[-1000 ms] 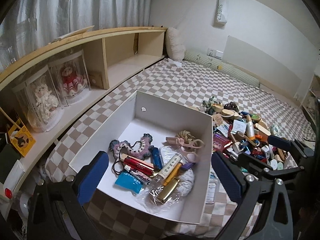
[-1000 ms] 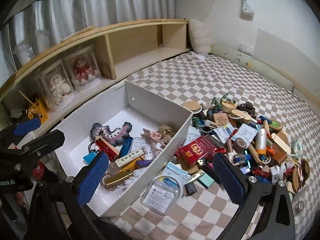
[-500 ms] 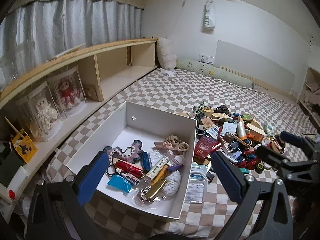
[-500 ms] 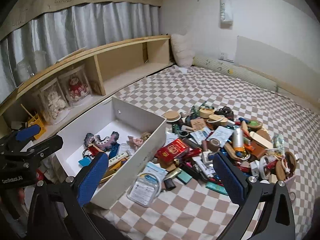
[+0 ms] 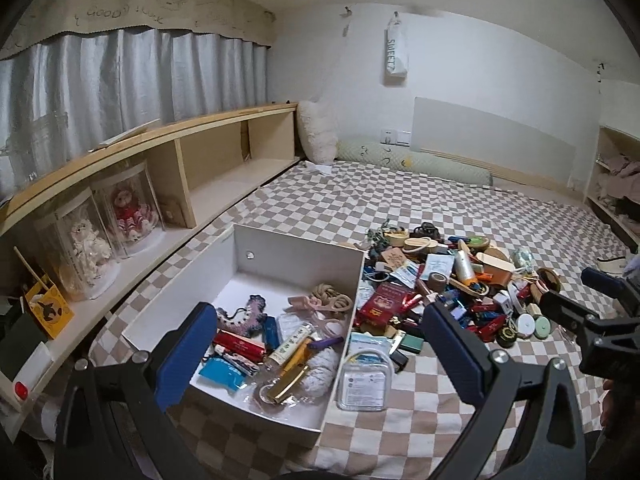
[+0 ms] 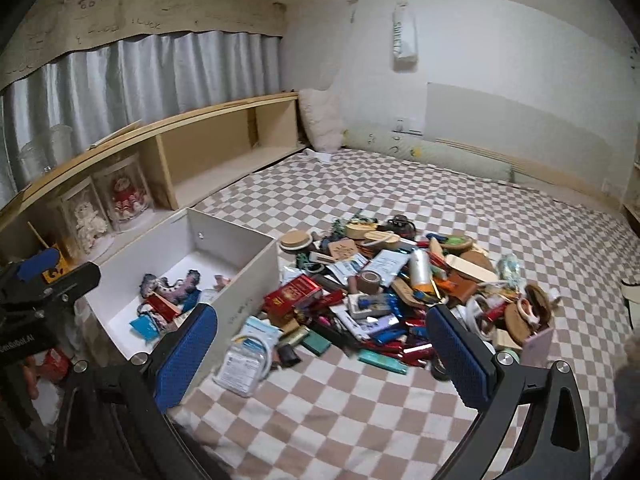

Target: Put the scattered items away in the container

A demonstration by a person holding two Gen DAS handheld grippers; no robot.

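Observation:
A white open box [image 5: 296, 246] [image 6: 244, 306] sits on the checkered bedspread and holds several small items, among them a purple plush piece [image 5: 250, 316] and a gold bar [image 5: 286, 378]. To its right lies a heap of scattered items [image 5: 452, 292] [image 6: 400, 280], with a red packet [image 6: 294, 292] and a clear plastic case [image 6: 244, 360] near the box. My left gripper [image 5: 320, 356] hangs open above the box's near end, nothing between its blue pads. My right gripper [image 6: 322, 356] is open and empty above the bedspread in front of the heap.
A wooden shelf unit [image 5: 216, 160] runs along the left with two clear doll cases [image 5: 120, 212]. A pillow [image 5: 318, 136] and a long green bolster [image 5: 416, 162] lie at the far wall. Bare checkered bedspread [image 6: 360, 420] spreads in front of and behind the heap.
Both grippers have drawn back and risen, so the box and heap look smaller and more of the room shows. Both stay open and empty.

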